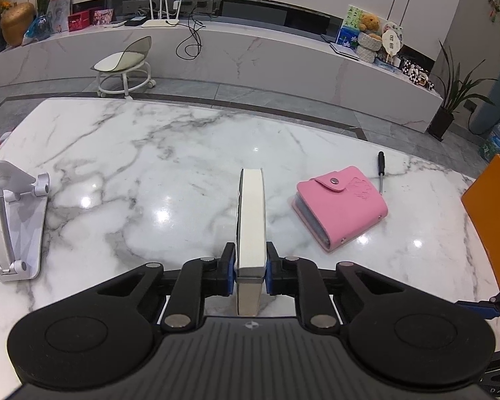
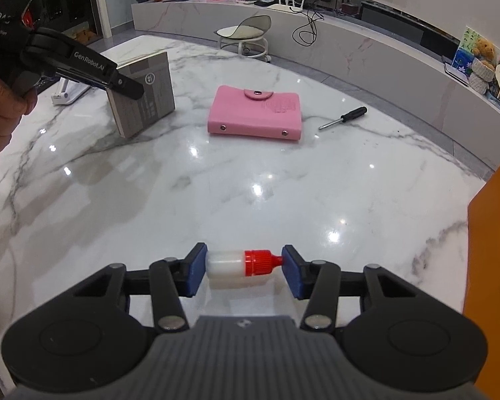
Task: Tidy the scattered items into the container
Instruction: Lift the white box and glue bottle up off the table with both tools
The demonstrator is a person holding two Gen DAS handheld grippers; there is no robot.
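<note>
My left gripper [image 1: 250, 271] is shut on a thin grey-and-white box [image 1: 251, 220], held edge-up above the marble table; the same box [image 2: 146, 96] shows at the upper left of the right wrist view, clamped by the left gripper [image 2: 123, 83] in a person's hand [image 2: 0, 106]. My right gripper [image 2: 245, 268] is shut on a small white bottle with a red cap [image 2: 243, 265], pinched end to end just over the table. A pink snap wallet [image 1: 341, 205] [image 2: 255, 113] lies flat mid-table. A small black-handled screwdriver [image 1: 381, 171] [image 2: 343, 117] lies just past it.
An orange container [image 1: 493, 220] [image 2: 493, 266] stands at the table's right edge. A white folding phone stand [image 1: 13, 220] sits at the left of the marble table [image 1: 150, 153]. A wheeled stool [image 1: 125, 66] and a low marble shelf stand beyond the table.
</note>
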